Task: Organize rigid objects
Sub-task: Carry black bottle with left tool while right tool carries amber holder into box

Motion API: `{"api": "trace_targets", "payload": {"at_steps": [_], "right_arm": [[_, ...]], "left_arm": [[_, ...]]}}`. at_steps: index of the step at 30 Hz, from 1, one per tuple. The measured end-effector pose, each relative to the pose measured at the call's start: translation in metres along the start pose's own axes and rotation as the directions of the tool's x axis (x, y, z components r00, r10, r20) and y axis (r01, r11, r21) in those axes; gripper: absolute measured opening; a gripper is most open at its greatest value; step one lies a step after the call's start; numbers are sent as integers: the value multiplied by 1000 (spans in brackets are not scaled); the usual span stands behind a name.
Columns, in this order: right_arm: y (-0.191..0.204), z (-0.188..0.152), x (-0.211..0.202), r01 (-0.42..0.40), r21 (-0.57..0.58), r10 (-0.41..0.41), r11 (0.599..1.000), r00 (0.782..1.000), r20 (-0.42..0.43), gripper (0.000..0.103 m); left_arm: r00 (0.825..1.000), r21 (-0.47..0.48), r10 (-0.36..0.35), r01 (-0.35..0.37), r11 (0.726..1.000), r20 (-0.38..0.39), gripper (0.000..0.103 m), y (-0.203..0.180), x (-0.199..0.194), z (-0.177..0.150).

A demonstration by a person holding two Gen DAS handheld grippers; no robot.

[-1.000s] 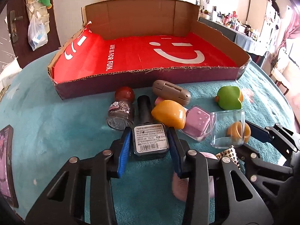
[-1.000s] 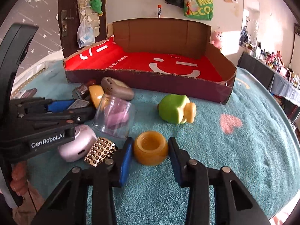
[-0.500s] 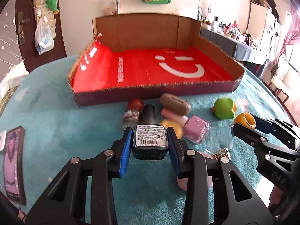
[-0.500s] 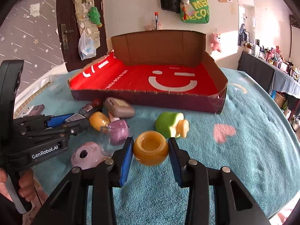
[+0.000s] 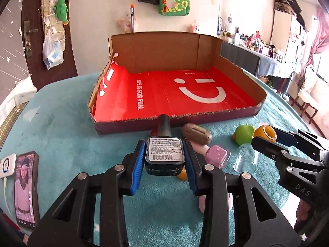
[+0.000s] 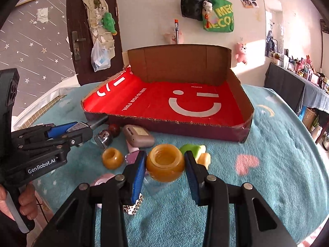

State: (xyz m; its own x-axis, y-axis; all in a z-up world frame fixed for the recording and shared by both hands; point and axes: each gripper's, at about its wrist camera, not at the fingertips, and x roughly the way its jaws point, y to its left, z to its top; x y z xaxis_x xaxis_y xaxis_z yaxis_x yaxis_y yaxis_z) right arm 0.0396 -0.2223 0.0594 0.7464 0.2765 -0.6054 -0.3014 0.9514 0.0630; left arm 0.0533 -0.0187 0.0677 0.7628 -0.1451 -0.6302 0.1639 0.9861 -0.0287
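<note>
The red-lined box (image 5: pixel 168 94) holds nothing yet. The left claw (image 5: pixel 164 160) clamps a dark bottle (image 5: pixel 164 154), the right claw (image 6: pixel 165 165) an amber ring (image 6: pixel 165 162), both lifted before the box's near wall. Remaining trinkets lie on the counter (image 6: pixel 267 175).

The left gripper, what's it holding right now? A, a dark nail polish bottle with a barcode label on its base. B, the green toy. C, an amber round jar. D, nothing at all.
A: in the left wrist view the left gripper has its blue pads pressed on either side of a dark nail polish bottle, whose barcode-labelled base faces the camera, lifted off the teal cloth.
</note>
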Motion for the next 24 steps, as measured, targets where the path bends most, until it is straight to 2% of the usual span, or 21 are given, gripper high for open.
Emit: {"api": "trace_targets", "payload": {"at_steps": [11, 24], "right_arm": [[-8, 24, 4, -9, -12, 9, 1000, 1000, 12, 40], [-18, 60, 25, -40, -25, 39, 999, 999, -19, 40]], "left_arm": [[999, 23, -2, 1, 1000, 44, 34, 3, -2, 24], [999, 48, -11, 9, 999, 43, 34, 9, 21, 60]]}}
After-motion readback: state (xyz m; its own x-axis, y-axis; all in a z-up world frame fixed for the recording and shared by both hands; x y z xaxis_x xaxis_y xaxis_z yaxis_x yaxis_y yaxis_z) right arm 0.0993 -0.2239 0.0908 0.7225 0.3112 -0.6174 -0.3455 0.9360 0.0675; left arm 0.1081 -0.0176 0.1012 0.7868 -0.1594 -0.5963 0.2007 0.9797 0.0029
